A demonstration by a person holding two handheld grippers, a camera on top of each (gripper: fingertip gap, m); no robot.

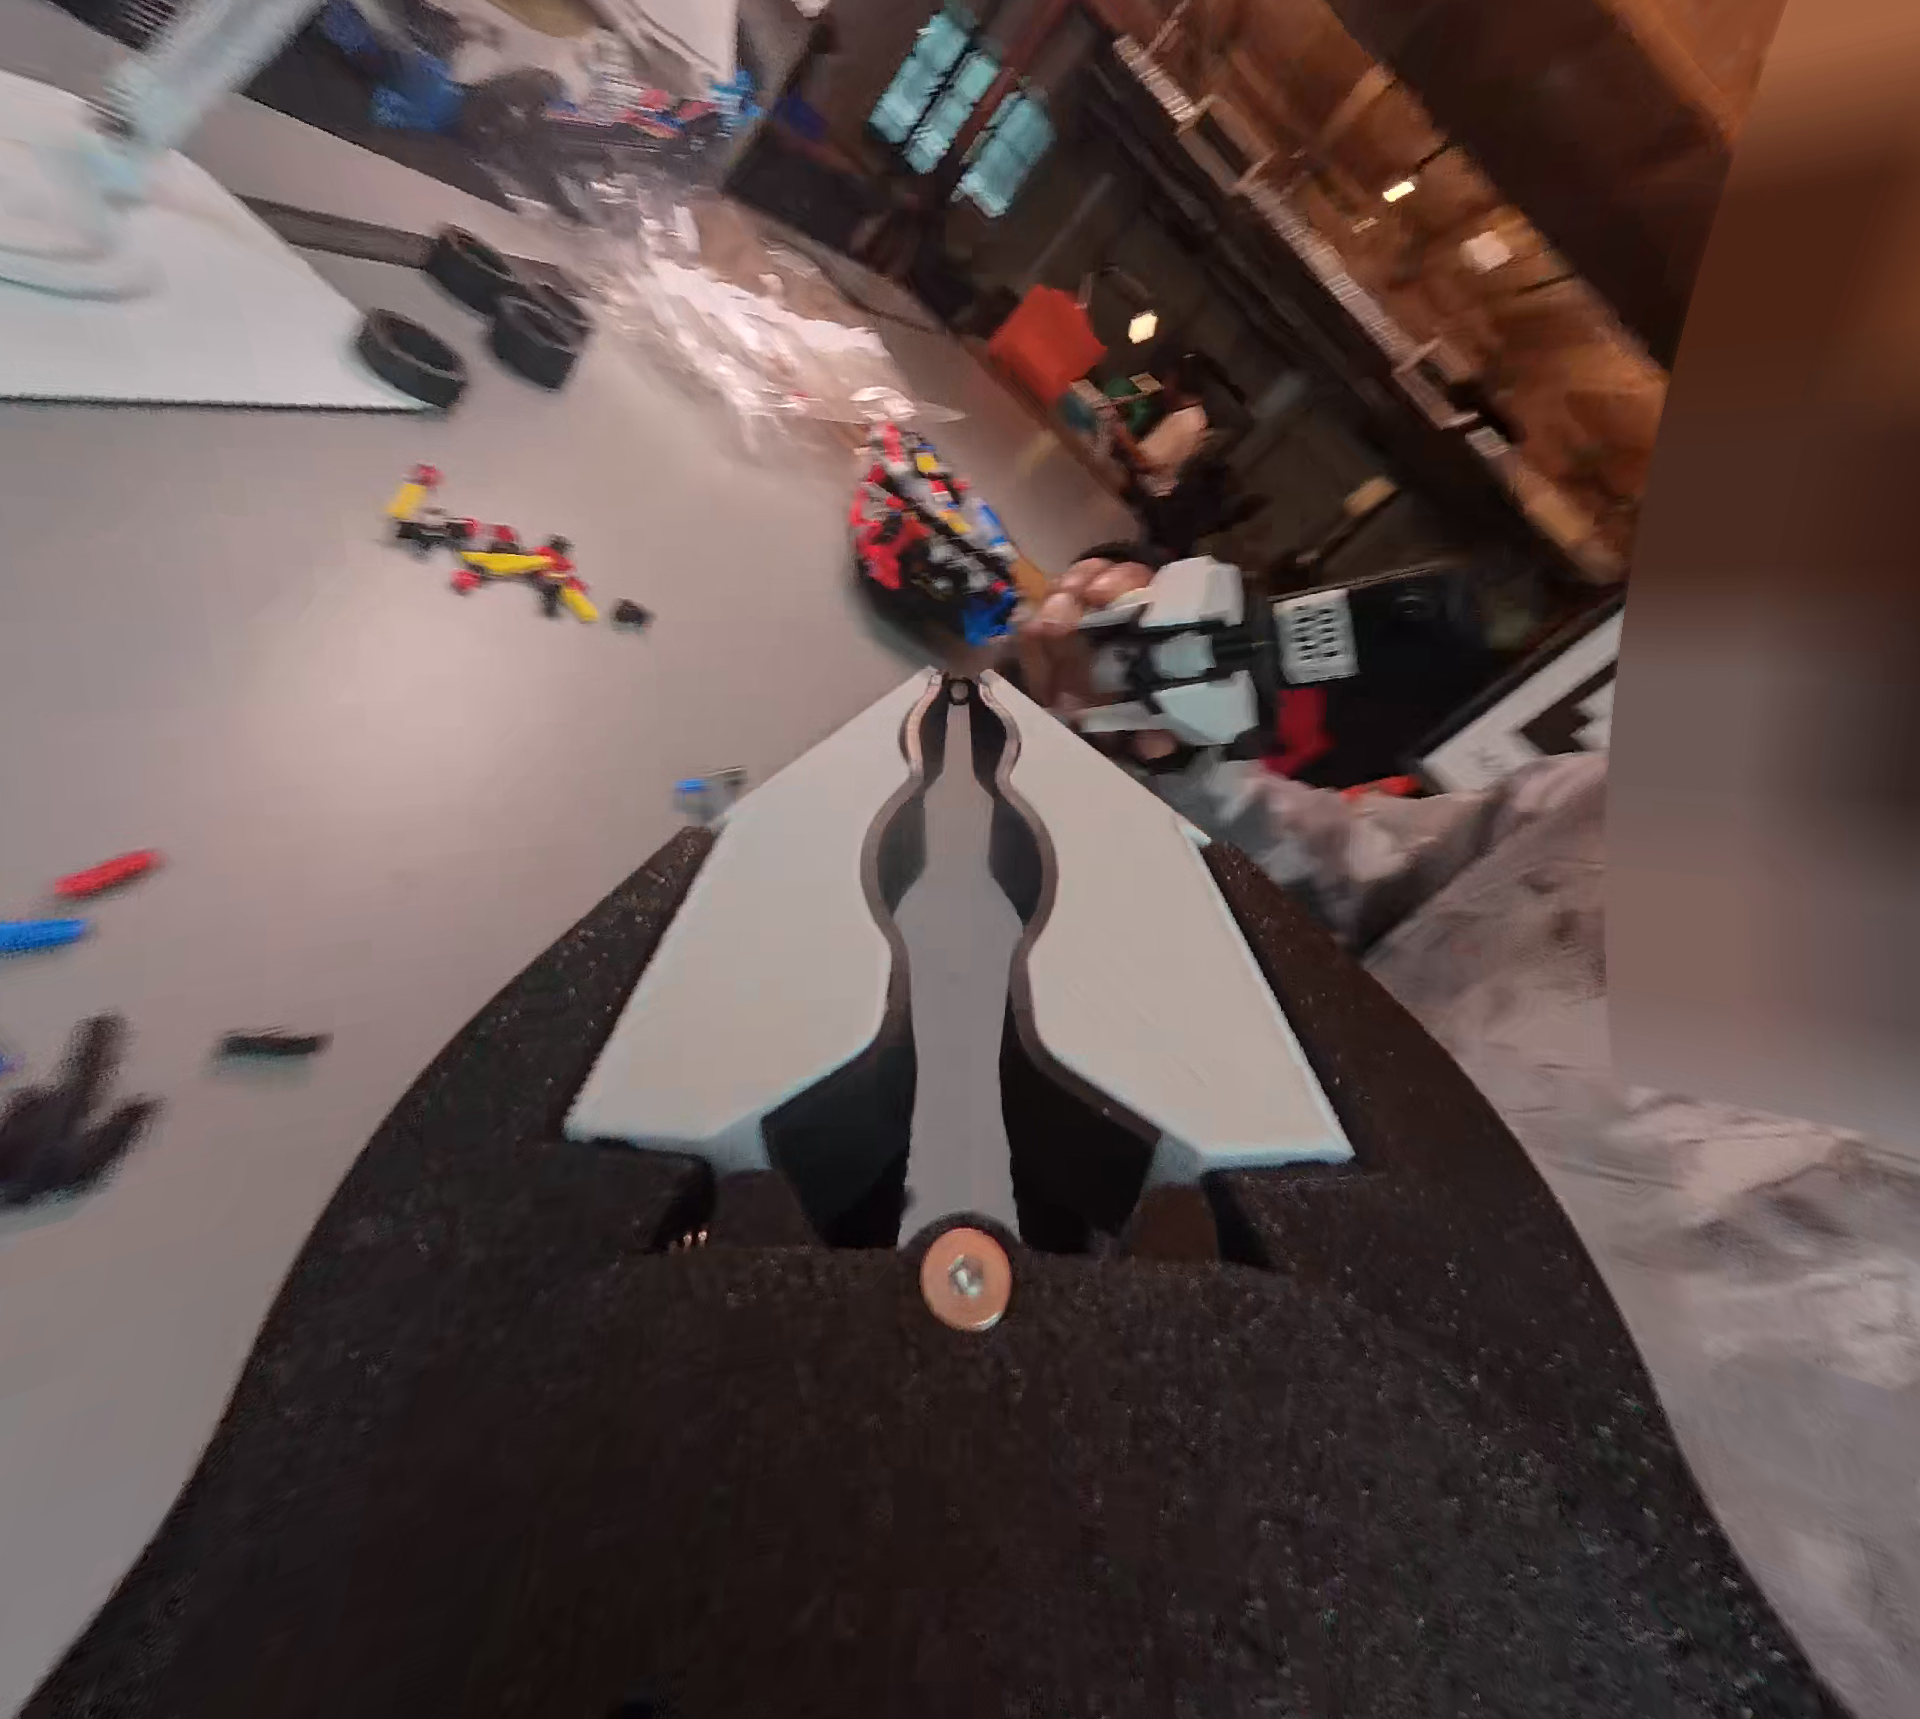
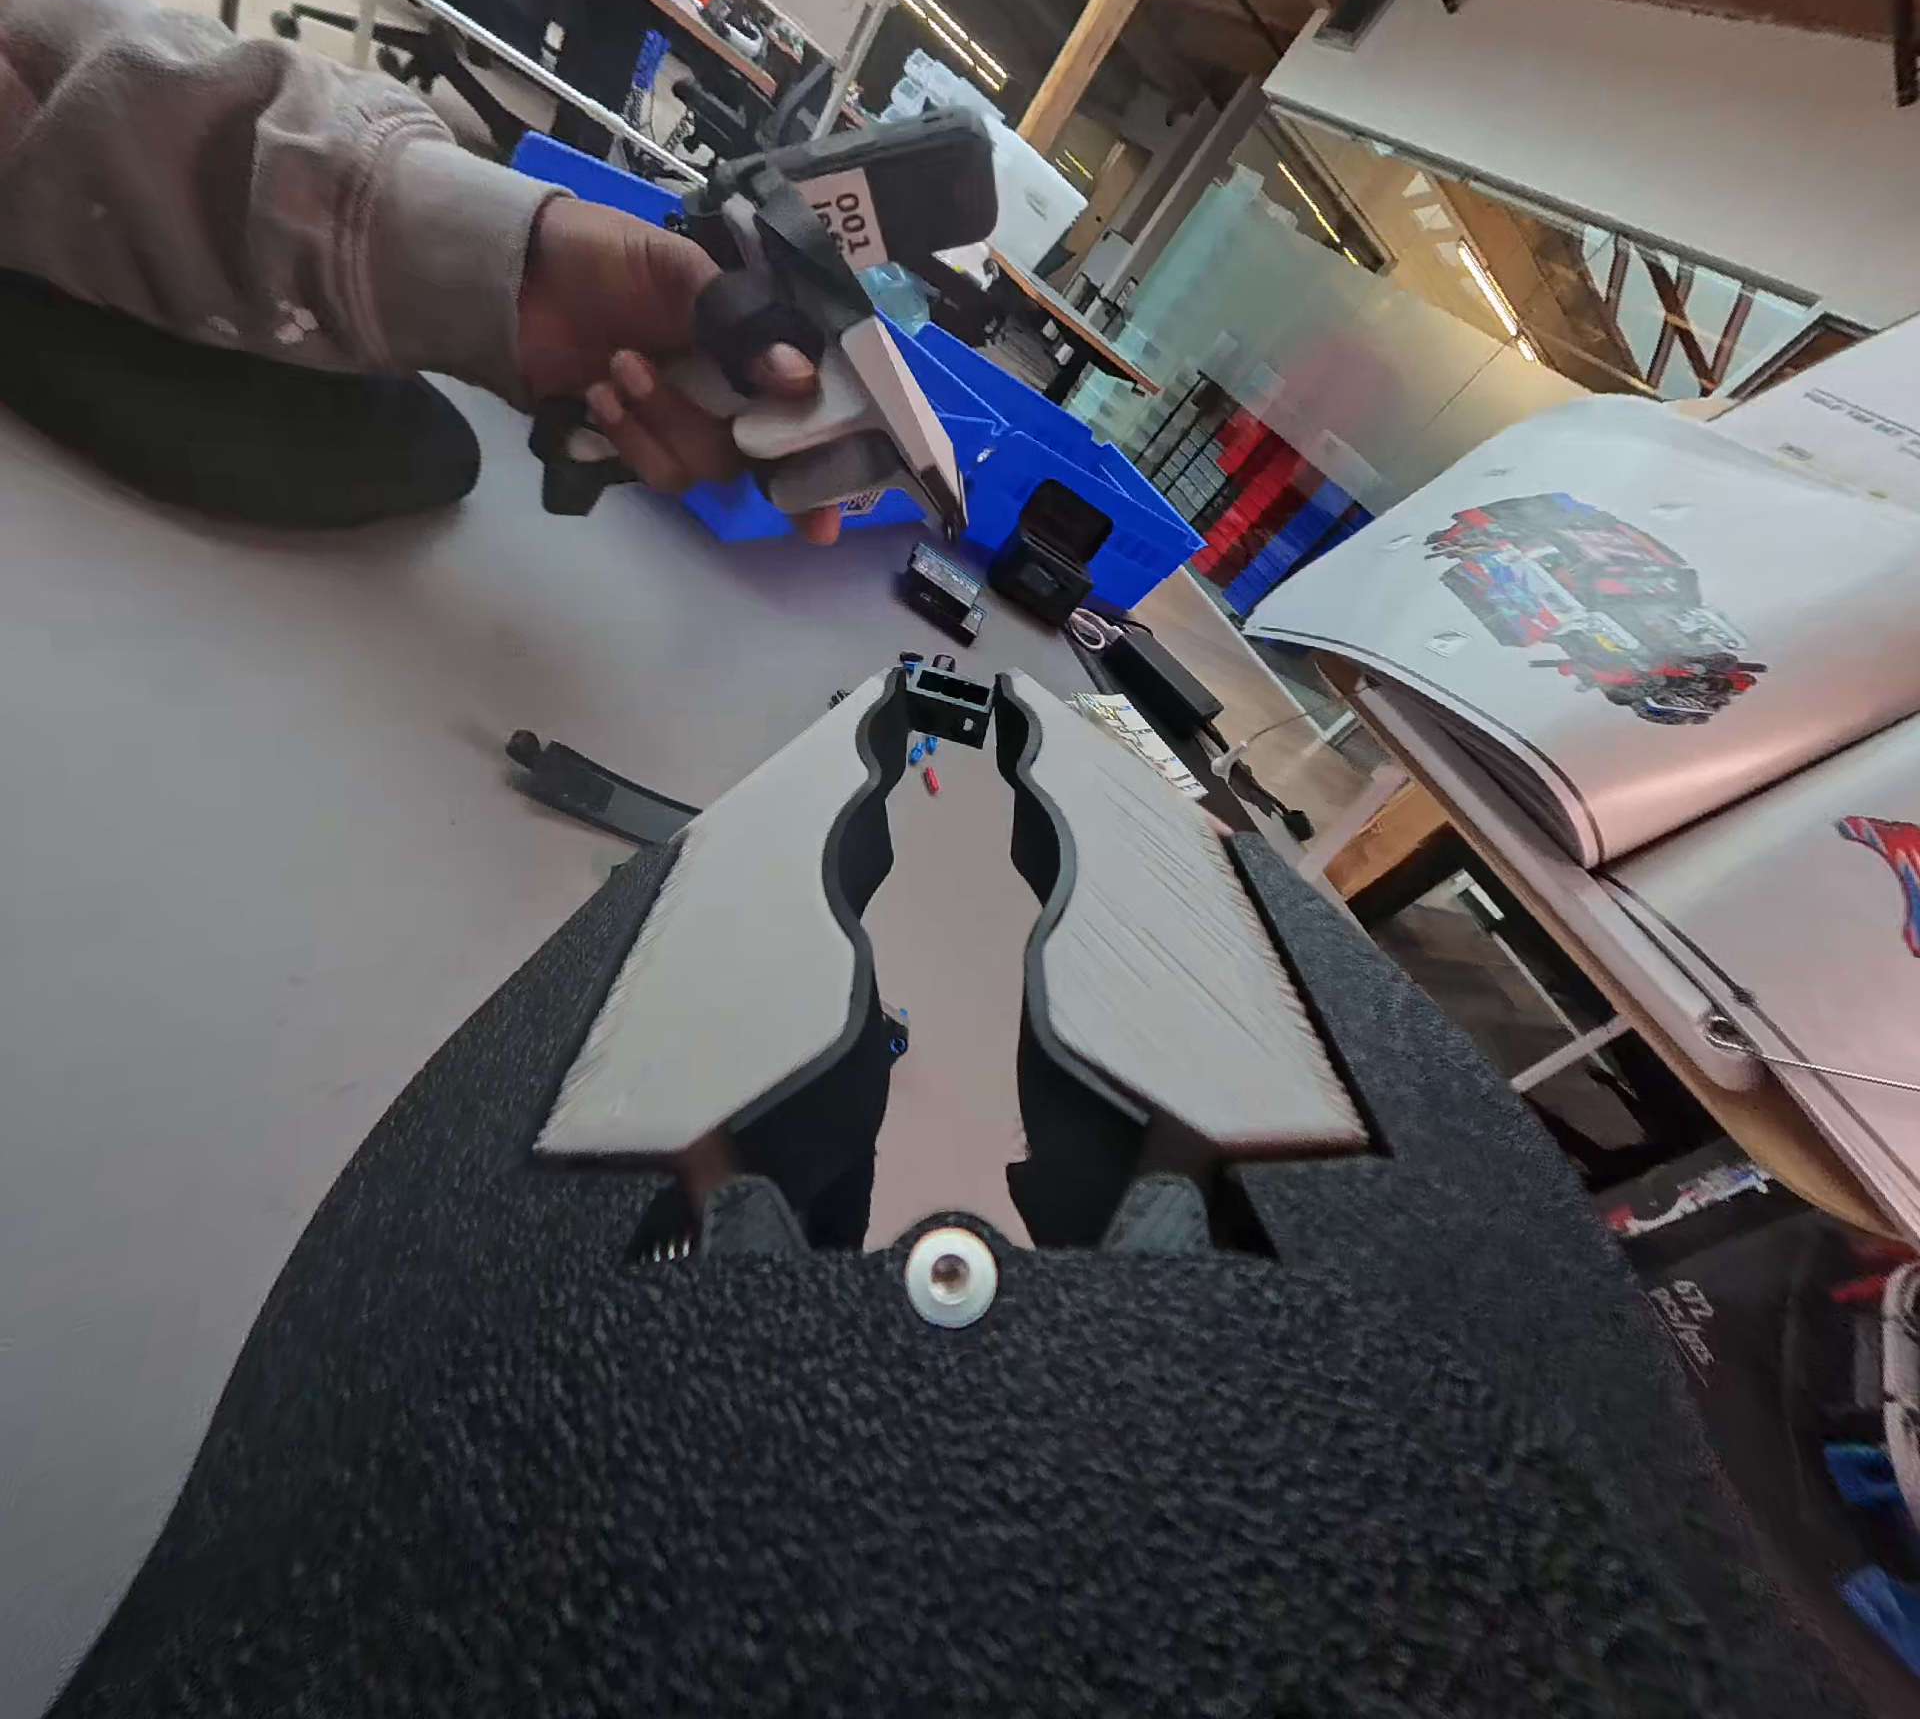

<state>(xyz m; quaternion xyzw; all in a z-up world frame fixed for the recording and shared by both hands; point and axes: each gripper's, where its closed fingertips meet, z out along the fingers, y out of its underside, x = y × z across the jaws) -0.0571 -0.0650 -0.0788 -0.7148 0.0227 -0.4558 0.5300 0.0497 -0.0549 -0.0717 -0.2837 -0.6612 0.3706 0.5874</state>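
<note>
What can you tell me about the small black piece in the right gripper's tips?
The small black piece is a boxy, hollow part that looks like hard plastic, with an open rectangular recess facing up and a small hole in its side. It sits level, pinched from both sides at the very tips of the right gripper, above the grey table. Only the finger pads seem to touch it. Its underside is hidden.

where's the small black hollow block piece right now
In the right wrist view, the small black hollow block piece is pinched between the right gripper fingertips, above the grey table, with the blue plastic bin beyond.
</note>
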